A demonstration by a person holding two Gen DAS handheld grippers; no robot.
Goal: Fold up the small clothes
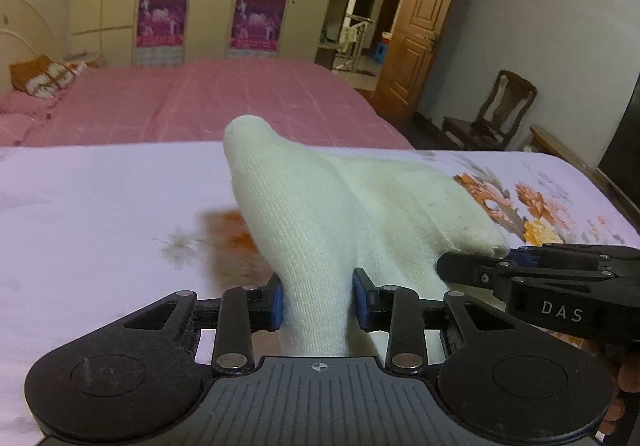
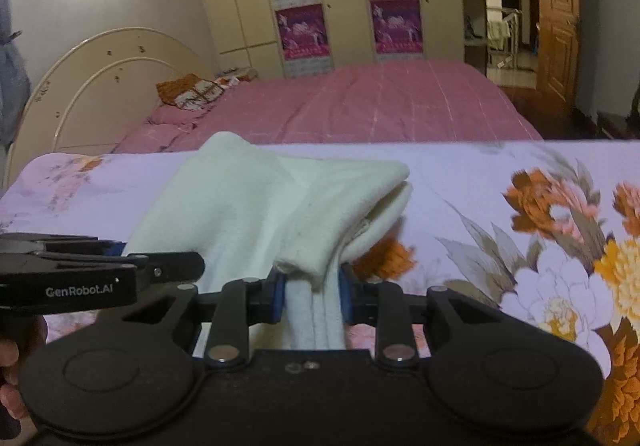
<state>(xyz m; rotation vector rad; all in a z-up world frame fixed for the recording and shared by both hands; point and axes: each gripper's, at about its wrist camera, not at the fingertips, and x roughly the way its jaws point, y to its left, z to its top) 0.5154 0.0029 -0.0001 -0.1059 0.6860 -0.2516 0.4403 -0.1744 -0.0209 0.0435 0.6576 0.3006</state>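
White knitted sock (image 1: 320, 222) hangs above the flowered sheet (image 1: 100, 198), pinched by both grippers. The left gripper (image 1: 319, 302) jaws squeeze one end; the right gripper (image 2: 312, 298), at its 3 o'clock, squeezes bunched layers, probably lifting them together for a fold.

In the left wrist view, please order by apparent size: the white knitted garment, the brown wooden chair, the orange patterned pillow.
1. White knitted garment, largest, though nearest to the camera.
2. Brown wooden chair.
3. Orange patterned pillow, about alike to the chair; unsure.
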